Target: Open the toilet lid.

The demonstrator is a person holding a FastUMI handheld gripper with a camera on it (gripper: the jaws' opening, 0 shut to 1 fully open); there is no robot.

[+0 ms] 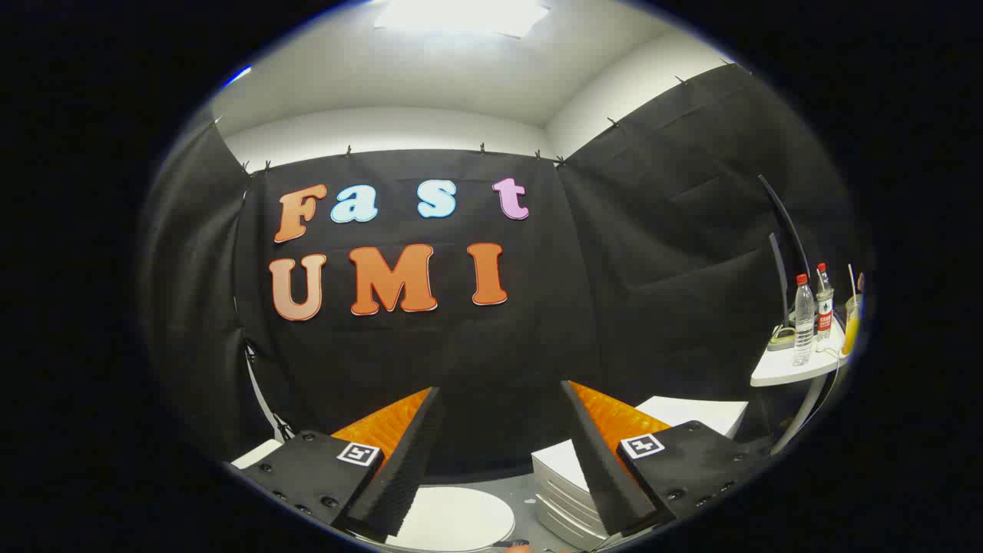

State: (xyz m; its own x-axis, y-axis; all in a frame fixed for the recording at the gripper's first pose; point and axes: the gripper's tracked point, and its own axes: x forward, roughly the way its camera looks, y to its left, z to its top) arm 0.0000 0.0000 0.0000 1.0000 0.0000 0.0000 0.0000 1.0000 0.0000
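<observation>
The toilet lid [461, 516] is a white oval lying flat and closed, low down between my two fingers and closer to the left one. My gripper [500, 389] is held above it, open, with a wide gap and nothing between the fingers. The fingertips point at the black cloth wall beyond the toilet and touch nothing. The near part of the lid is hidden behind the left finger.
A white ribbed box [559, 478] stands just right of the lid, partly behind the right finger. A white side table [791, 369] at the far right carries two water bottles [804, 319] and a glass of orange drink [851, 326]. Black cloth walls close the booth.
</observation>
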